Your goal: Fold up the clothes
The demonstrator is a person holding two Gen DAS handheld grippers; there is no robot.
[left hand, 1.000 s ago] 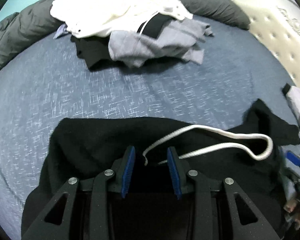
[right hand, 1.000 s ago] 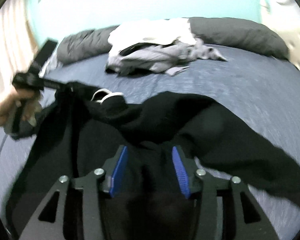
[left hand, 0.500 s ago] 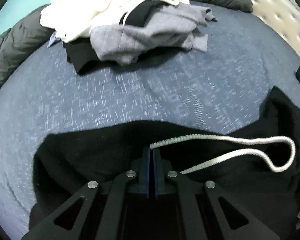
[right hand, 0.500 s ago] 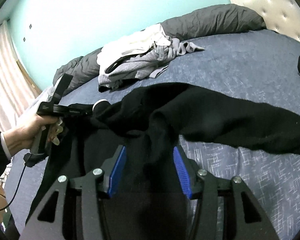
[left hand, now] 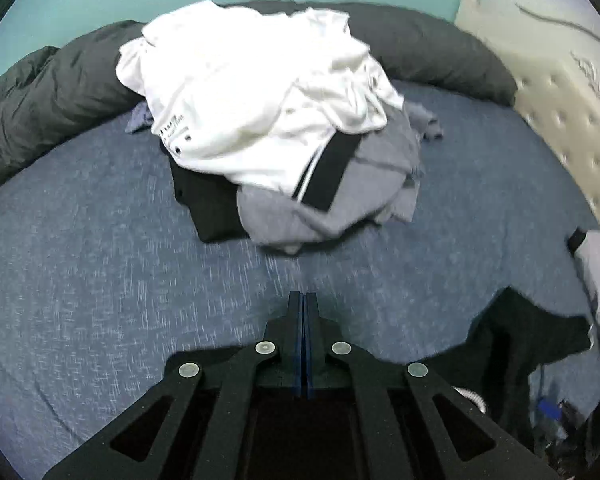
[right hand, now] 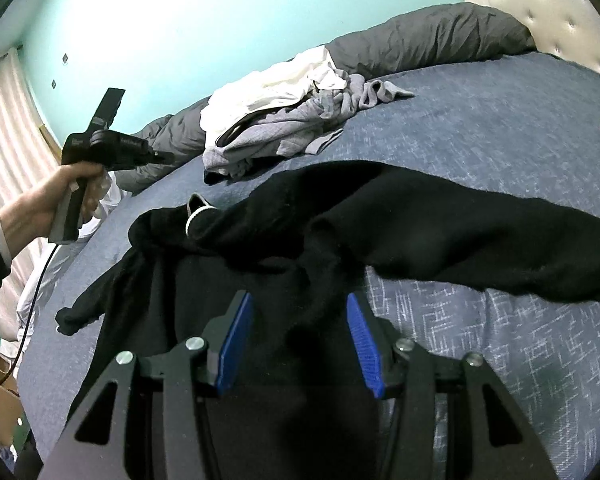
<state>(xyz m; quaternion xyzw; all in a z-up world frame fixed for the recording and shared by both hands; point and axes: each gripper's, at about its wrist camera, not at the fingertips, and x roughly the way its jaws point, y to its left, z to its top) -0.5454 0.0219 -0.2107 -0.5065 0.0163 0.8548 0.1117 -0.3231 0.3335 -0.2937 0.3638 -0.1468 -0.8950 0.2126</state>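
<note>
The left gripper [left hand: 304,304] is closed, its blue pads pressed flat together, and I see no cloth between the tips. From the right wrist view a hand [right hand: 56,196] carries it up in the air above the bed [left hand: 100,280], apart from the black garment [right hand: 400,224].

The right gripper [right hand: 300,320] stands about half open. The garment lies between its blue pads [right hand: 236,340] and bunches there, but the cloth is so dark that I cannot tell if the pads really press it.

The garment spreads in front of this gripper and to both sides; its right end is cut off by the picture edge. A white cord [right hand: 198,216] shows only partly from a fold.

Far ahead lies a pile [left hand: 268,128] of white, grey and black clothes, against a grey duvet [left hand: 40,104]. How many pieces are in it is hard to say.
</note>
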